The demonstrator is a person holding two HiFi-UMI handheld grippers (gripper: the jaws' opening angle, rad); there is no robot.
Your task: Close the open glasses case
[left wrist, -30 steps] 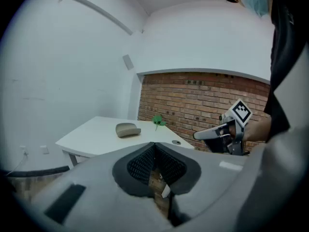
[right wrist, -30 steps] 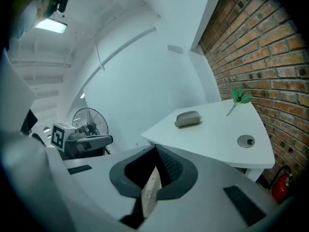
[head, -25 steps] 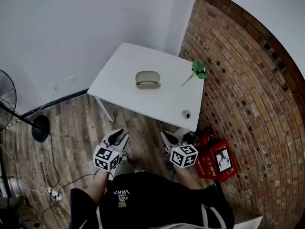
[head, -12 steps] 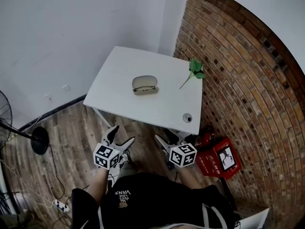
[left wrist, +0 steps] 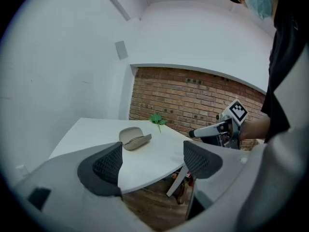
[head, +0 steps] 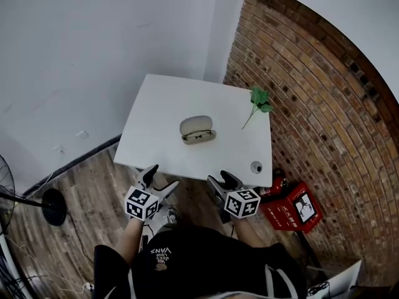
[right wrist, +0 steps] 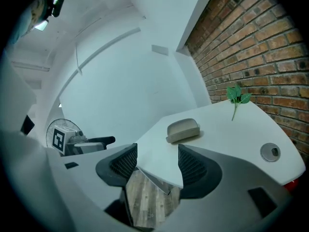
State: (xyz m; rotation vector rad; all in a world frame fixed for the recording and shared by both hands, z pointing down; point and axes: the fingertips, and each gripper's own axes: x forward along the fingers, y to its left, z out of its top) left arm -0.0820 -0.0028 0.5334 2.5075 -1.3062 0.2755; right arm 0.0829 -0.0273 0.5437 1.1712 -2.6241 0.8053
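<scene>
The beige glasses case (head: 198, 129) lies open — lid raised — near the white table's (head: 156, 98) middle.

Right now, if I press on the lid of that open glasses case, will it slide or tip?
The glasses case looks like a hard rounded shell, so it will probably keep its shape. It lies loose on a smooth white table, so a sideways push would likely slide it. Its raised lid may rock it back.

Tbl (head: 162, 104) matt wht; wall (head: 312, 104) rough brick; flr (head: 93, 185) wood; case (head: 197, 129) matt.
</scene>
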